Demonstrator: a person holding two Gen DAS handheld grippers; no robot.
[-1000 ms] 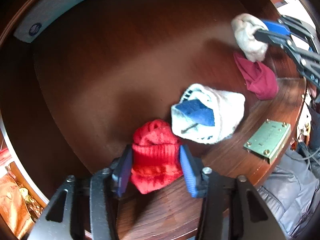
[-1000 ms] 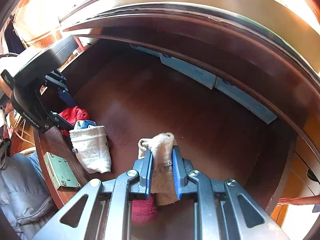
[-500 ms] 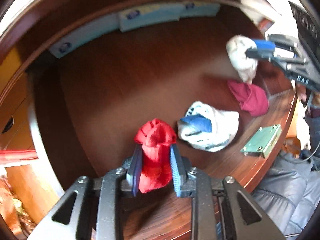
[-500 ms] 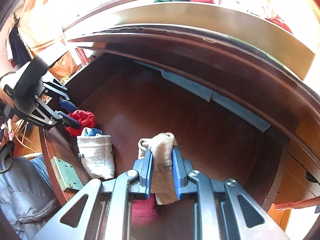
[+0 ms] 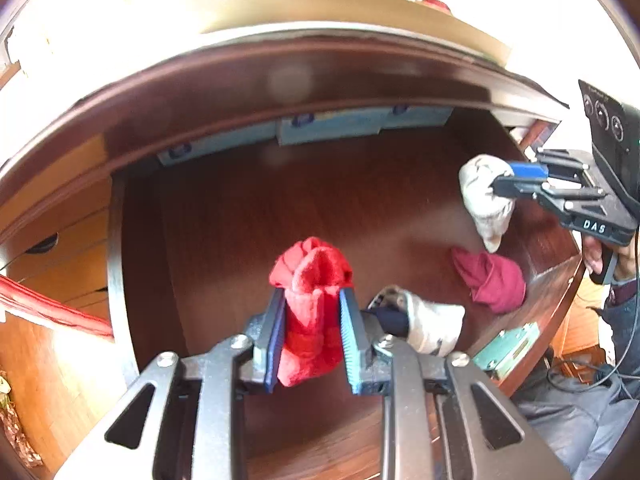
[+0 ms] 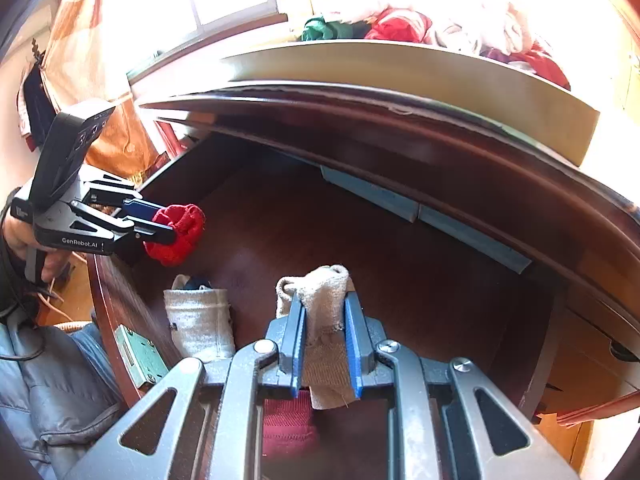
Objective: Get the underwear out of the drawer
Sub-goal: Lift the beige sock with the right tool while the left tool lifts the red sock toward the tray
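Observation:
My left gripper (image 5: 312, 300) is shut on a bright red bundle (image 5: 310, 280), held above the floor of the dark wooden drawer (image 5: 280, 208); the same red bundle (image 6: 176, 232) shows in the right wrist view with the left gripper (image 6: 154, 220) at the drawer's left side. My right gripper (image 6: 324, 304) is shut on a beige bundle (image 6: 324, 292), also lifted. In the left wrist view that beige bundle (image 5: 484, 196) hangs from the right gripper (image 5: 506, 178). On the drawer floor lie a grey-white bundle with dark blue inside (image 5: 424, 324) and a maroon bundle (image 5: 490, 278).
Light blue flat boxes (image 5: 328, 128) line the drawer's back wall. A pale tray (image 6: 400, 68) on the desktop above holds several coloured garments (image 6: 396, 26). A metal lock plate (image 6: 138, 354) sits on the drawer's front edge. A person's grey padded clothing (image 6: 60, 392) is beside it.
My left gripper closed on the red bundle and lifted it off the drawer floor, tilting up so the desktop came into view. My right gripper rose a little with the beige bundle.

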